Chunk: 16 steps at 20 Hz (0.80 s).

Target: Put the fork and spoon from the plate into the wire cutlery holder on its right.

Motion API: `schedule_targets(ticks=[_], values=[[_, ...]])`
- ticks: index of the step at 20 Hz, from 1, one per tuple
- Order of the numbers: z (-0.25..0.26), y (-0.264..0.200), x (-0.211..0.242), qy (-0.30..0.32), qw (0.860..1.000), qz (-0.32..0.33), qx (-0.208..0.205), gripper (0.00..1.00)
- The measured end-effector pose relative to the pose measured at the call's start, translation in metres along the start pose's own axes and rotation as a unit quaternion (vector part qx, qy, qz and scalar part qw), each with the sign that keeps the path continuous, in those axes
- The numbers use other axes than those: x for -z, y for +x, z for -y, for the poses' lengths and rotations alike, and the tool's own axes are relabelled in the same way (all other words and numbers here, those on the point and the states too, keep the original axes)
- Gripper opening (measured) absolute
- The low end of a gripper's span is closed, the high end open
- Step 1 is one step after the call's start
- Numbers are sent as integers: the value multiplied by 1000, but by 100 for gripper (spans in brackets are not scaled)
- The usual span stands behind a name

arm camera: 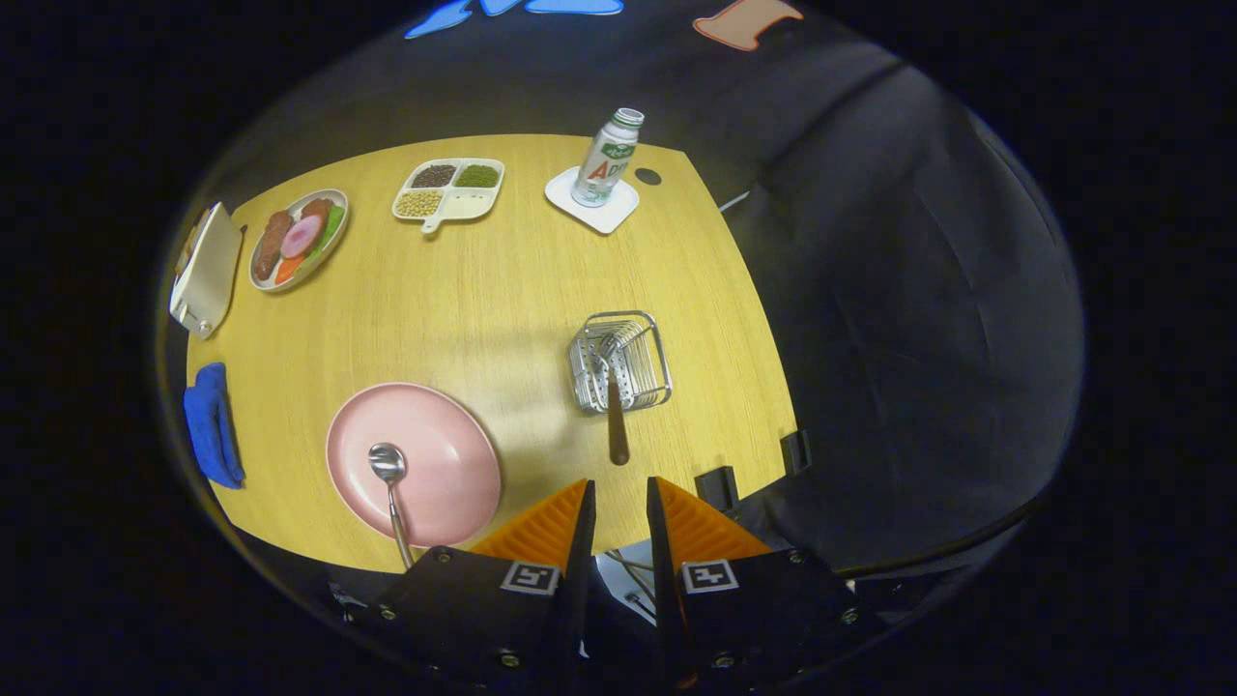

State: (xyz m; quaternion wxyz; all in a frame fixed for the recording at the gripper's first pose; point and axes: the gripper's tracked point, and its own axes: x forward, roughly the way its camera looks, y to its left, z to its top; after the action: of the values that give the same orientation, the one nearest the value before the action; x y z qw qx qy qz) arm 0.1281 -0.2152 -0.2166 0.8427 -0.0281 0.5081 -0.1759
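- Gripper view: the claw (pixel 618 498) hangs high above the near edge of the wooden worktop (pixel 503 290), its two fingers parted by a narrow gap with nothing held between them.
- The wire cutlery holder (pixel 623 360) stands on the worktop just beyond the fingertips, slightly ahead of the right finger.
- The fork (pixel 613 391) is in the holder, tines down inside the wire cage, and its brown handle leans out over the near rim toward the claw, ending a little short of the gap between the fingers.
- The pink plate (pixel 414 464) lies on the worktop left of the holder and ahead of the left finger, close to the near edge.
- The spoon (pixel 390 488) rests on the plate, bowl up near the plate's middle, handle running back over the near rim toward the left finger.
- A blue cloth (pixel 211 423) lies crumpled on the worktop left of the plate.
- Farther off, at the back left, an oval dish of food (pixel 300 238) sits beside a white board-like object (pixel 206 268) at the worktop's edge.
- A divided tray (pixel 449 190) with beans and grains sits at the back middle.
- A bottle (pixel 606 158) stands upright on a white coaster (pixel 592 200) at the back right, well beyond the holder.
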Motion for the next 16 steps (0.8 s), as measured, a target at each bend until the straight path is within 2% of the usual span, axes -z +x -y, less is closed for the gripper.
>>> schedule_targets(ticks=[5, 8, 16], values=[[-54, -11, 8, -39, 999, 13, -21, 32], [-95, -11, 18, -52, 997, 18, -50, 32], [-172, 16, 66, -88, 991, -23, -100, 32]])
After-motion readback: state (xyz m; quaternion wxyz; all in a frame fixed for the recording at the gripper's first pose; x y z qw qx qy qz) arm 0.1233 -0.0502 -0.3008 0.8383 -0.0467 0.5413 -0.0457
